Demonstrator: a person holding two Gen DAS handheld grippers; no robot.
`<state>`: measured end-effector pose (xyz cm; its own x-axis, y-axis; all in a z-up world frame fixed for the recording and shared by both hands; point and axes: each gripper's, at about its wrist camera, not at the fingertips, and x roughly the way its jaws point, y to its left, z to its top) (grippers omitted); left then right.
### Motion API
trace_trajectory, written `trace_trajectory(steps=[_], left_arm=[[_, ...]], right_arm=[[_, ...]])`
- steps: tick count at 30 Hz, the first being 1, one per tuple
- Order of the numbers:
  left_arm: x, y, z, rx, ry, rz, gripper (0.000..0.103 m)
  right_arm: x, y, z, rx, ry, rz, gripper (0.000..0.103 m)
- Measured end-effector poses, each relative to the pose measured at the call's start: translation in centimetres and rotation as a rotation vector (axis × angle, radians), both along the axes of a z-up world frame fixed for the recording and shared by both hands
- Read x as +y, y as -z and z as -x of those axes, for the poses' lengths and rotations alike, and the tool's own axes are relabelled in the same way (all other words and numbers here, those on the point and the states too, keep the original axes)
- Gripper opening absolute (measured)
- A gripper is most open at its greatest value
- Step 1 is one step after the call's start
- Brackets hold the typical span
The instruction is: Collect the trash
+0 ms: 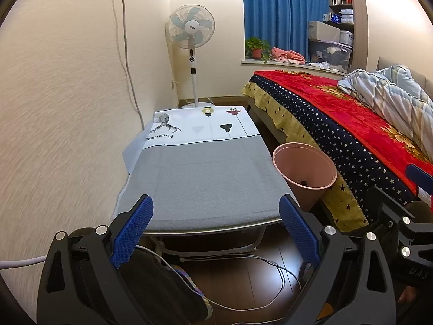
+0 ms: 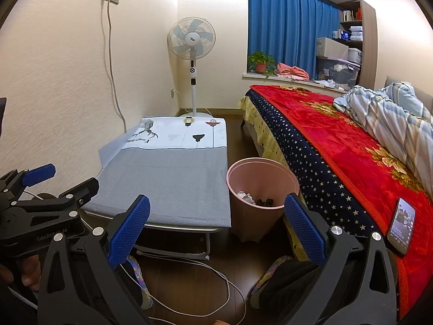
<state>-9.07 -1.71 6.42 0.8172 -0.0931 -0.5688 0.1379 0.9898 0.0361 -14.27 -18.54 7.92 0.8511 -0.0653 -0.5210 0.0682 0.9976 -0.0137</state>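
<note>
Lighting, both my wrist views: warm indoor light, glare blown out at one o'clock — dark vignette in corners; wall (image 1: 62, 103) streaked with blur at nine o'clock; straight edges bowed.

A low table (image 2: 167, 178) with a grey and white printed cloth stands against the left wall. At the far end a pedestal fan (image 2: 192, 40) stands on the floor. A bed (image 2: 338, 140) with a red blanket lies right, a phone (image 2: 402, 226) near its edge. Blue curtains (image 2: 286, 21) hang above a potted plant (image 2: 260, 62). White cables (image 2: 216, 279) trail over the near floor.
</note>
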Motion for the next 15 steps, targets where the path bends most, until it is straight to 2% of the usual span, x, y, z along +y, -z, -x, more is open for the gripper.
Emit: trace_trajectory(steps=[15], left_arm=[[-0.35, -0.03, -0.17, 0.009, -0.002, 0.006, 0.090]], right_arm=[[-0.27, -0.18, -0.23, 0.005, -0.002, -0.003, 0.098]])
